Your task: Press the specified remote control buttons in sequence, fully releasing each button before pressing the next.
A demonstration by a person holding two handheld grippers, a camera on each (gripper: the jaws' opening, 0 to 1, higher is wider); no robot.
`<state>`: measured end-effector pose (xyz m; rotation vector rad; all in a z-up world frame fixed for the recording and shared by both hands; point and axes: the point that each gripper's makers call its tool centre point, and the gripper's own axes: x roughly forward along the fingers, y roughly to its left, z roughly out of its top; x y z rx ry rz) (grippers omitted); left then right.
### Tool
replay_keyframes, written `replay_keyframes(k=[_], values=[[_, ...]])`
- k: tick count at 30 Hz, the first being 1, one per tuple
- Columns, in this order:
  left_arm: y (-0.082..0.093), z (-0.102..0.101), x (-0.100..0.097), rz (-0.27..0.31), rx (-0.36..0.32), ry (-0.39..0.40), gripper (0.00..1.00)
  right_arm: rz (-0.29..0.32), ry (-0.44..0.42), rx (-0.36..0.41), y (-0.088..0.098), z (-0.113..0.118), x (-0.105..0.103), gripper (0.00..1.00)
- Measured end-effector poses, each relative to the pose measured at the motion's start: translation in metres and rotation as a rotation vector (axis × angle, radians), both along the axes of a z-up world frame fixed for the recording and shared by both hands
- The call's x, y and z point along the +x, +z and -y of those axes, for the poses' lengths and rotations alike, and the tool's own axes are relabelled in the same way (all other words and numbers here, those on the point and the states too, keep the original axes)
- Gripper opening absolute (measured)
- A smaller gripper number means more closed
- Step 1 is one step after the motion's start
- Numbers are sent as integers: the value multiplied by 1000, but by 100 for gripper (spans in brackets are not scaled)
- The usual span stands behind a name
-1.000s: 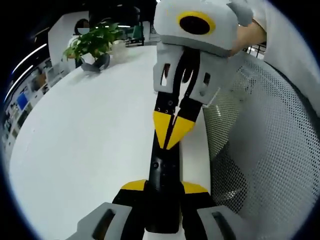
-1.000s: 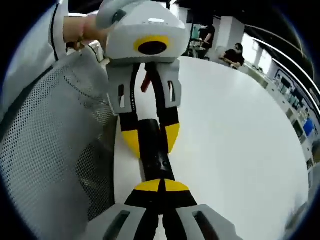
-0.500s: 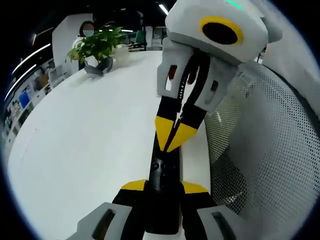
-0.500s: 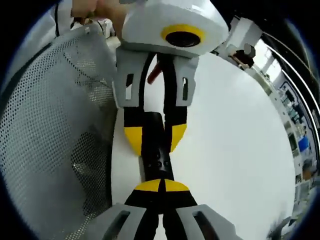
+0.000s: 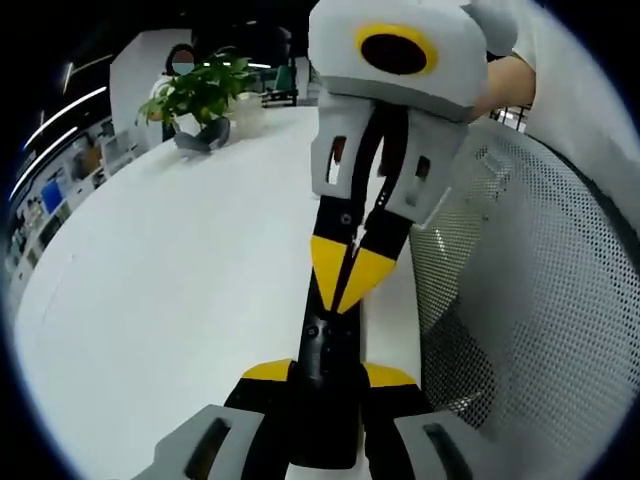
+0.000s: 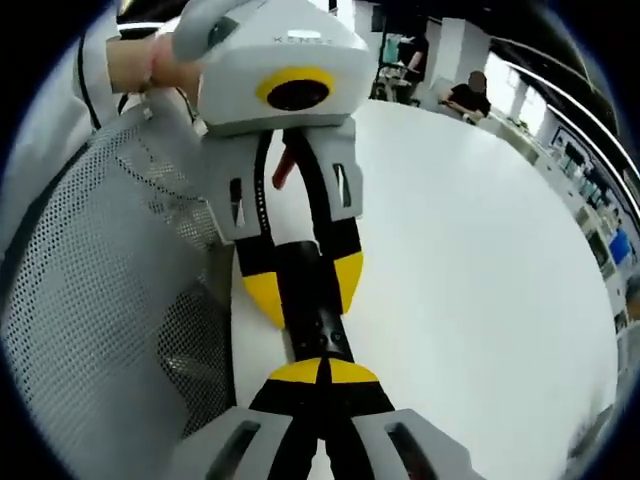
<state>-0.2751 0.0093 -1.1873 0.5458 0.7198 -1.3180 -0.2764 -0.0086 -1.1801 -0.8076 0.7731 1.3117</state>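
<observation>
The remote control (image 5: 327,365) is a slim black bar held over the white table (image 5: 160,300), near its edge, beside a white mesh chair back (image 5: 540,300). The left tool (image 5: 325,395) is clamped on the remote's near end, its yellow tips on either side of the body. The right tool (image 6: 322,372) has its jaws together, their joined yellow tips resting on the remote's button face just past a cluster of small buttons. Judged from this, a press is in hand. To do it well, the left tool should keep the remote steady and level while the right tool pushes straight down on one button, then lifts fully clear before moving along. A potted plant (image 5: 200,90) stands at the table's far end.
</observation>
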Motion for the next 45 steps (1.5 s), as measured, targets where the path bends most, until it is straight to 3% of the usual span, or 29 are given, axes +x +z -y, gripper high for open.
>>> replay_keyframes(k=[5, 13, 23, 30, 35, 45], values=[[0, 0, 0, 3, 13, -7, 24, -13, -41, -3, -1, 0, 1, 0], [-1, 1, -1, 7, 18, -12, 24, -123, -240, 43, 0, 1, 4, 0], [0, 2, -1, -13, 29, 14, 24, -15, -154, 66, 3, 0, -3, 0], [-1, 0, -1, -27, 3, 14, 24, -52, -102, 76, 1, -13, -17, 0], [-2, -1, -2, -18, 14, -1, 24, -41, -87, 49, -1, -17, -18, 0], [-1, -1, -2, -13, 4, 9, 25, -92, -135, 60, -2, -17, -17, 0]])
